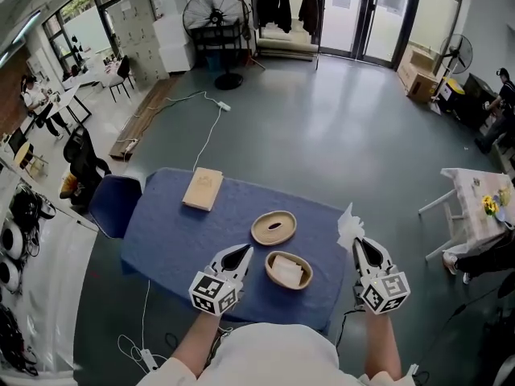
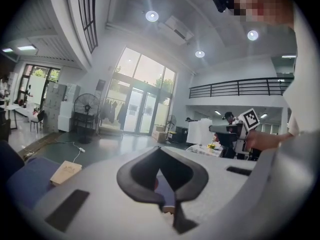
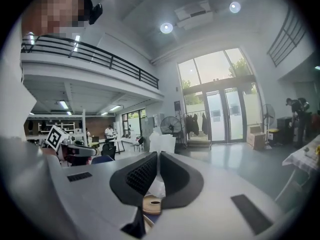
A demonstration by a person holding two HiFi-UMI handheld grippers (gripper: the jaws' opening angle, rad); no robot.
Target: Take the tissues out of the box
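An oval wooden tissue box (image 1: pixel 288 269) stands uncovered on the blue table (image 1: pixel 173 232), with white tissues lying inside. Its oval lid (image 1: pixel 273 227), with a slot in the top, lies just behind it. My right gripper (image 1: pixel 357 244) hovers over the table's right edge, shut on a white tissue (image 1: pixel 349 224) that sticks up past its tips. In the right gripper view the tissue (image 3: pixel 161 144) rises from between the closed jaws, with the lid (image 3: pixel 151 204) below. My left gripper (image 1: pixel 244 252) is shut and empty, just left of the box.
A flat rectangular wooden block (image 1: pixel 203 188) lies at the table's far left part. A dark blue chair (image 1: pixel 113 203) stands by the table's left end. A white table with yellow flowers (image 1: pixel 483 203) is off to the right, and a standing fan (image 1: pixel 216 22) far behind.
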